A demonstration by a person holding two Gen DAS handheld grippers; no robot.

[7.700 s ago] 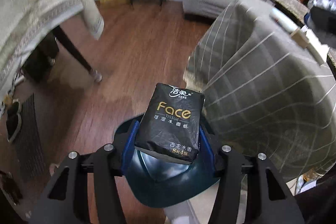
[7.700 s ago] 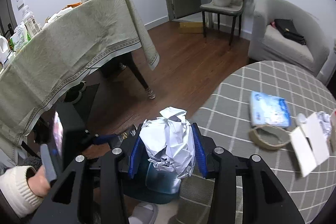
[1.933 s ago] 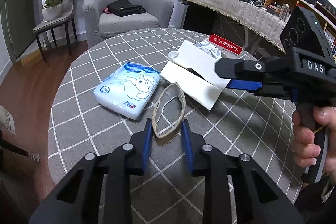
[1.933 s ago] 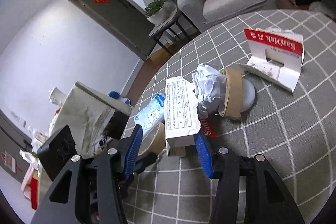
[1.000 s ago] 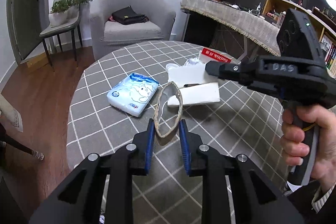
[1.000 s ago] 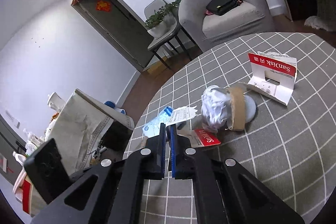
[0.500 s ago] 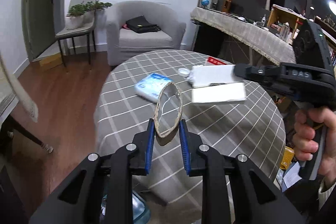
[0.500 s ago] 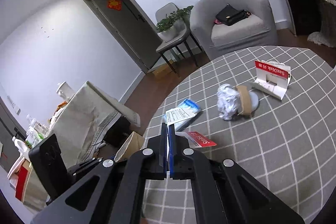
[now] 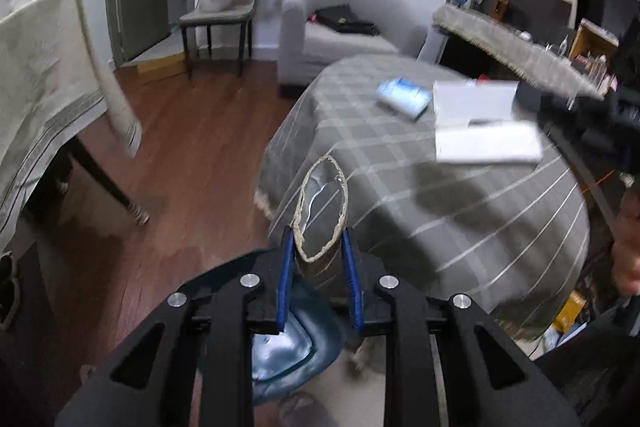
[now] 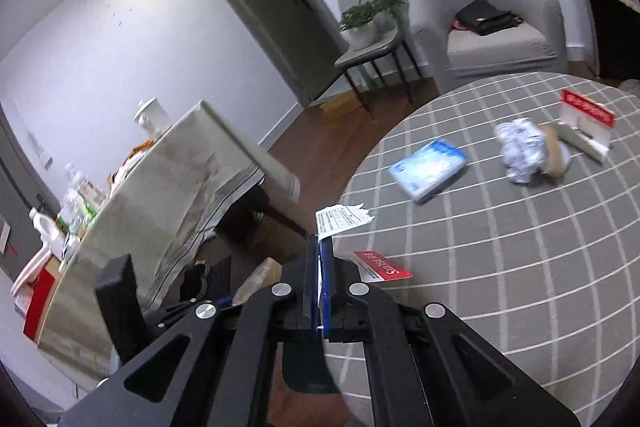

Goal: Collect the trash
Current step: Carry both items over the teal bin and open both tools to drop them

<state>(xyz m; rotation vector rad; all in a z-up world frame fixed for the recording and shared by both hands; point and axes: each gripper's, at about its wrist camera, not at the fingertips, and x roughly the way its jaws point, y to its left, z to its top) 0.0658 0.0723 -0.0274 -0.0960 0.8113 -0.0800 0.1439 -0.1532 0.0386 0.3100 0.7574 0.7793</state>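
Note:
My left gripper (image 9: 316, 243) is shut on a flattened cardboard tape ring (image 9: 320, 199). It hangs off the edge of the round table (image 9: 460, 203), above a dark blue bin (image 9: 280, 339) on the floor. My right gripper (image 10: 320, 247) is shut on a thin white packaging card (image 10: 340, 221) with a red flap (image 10: 382, 267), held over the table's near edge. The left wrist view shows that card (image 9: 480, 119) at the right. On the table lie a blue tissue pack (image 10: 428, 171), a crumpled paper ball (image 10: 520, 147), a tape roll (image 10: 556, 151) and a red-and-white card (image 10: 586, 119).
A cloth-covered table (image 9: 44, 75) stands to the left across a wooden floor (image 9: 192, 147). A grey armchair (image 10: 488, 39) and a chair with plants (image 10: 368, 39) are behind. A person's hand (image 9: 628, 247) holds the right gripper.
Both grippers have drawn back from the middle of the table with their items. The left one now hangs past the table edge with the bin beneath it.

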